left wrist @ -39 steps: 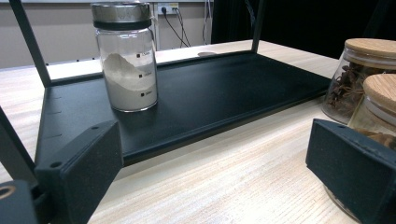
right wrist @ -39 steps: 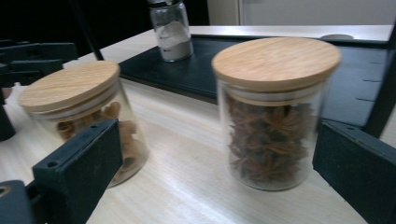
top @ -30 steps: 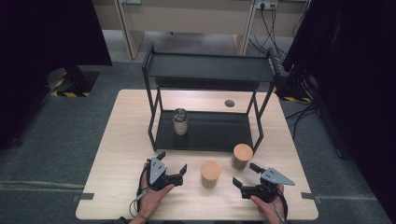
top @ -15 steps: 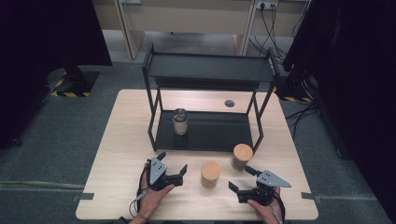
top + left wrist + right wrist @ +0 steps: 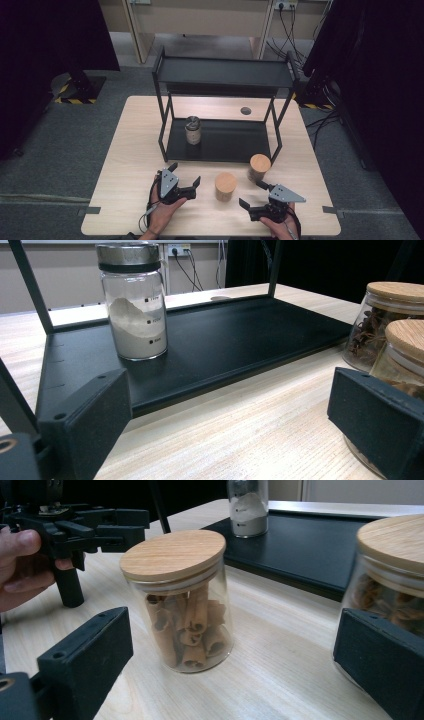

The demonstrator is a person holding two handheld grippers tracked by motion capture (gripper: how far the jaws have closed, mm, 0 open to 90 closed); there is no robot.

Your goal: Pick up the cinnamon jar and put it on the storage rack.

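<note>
The cinnamon-stick jar (image 5: 225,186), capped with a wooden lid, is seen at lower centre of the high view, standing on the table (image 5: 130,150) between the two grippers. The right gripper (image 5: 254,195) is held wide open and empty at lower right, with the jar framed between its jaws in the right gripper view. The left gripper (image 5: 186,175) is likewise spread wide, with nothing held. A level approach is advised, with the glass body gripped below the lid and the star-anise jar (image 5: 259,167) kept clear.
</note>
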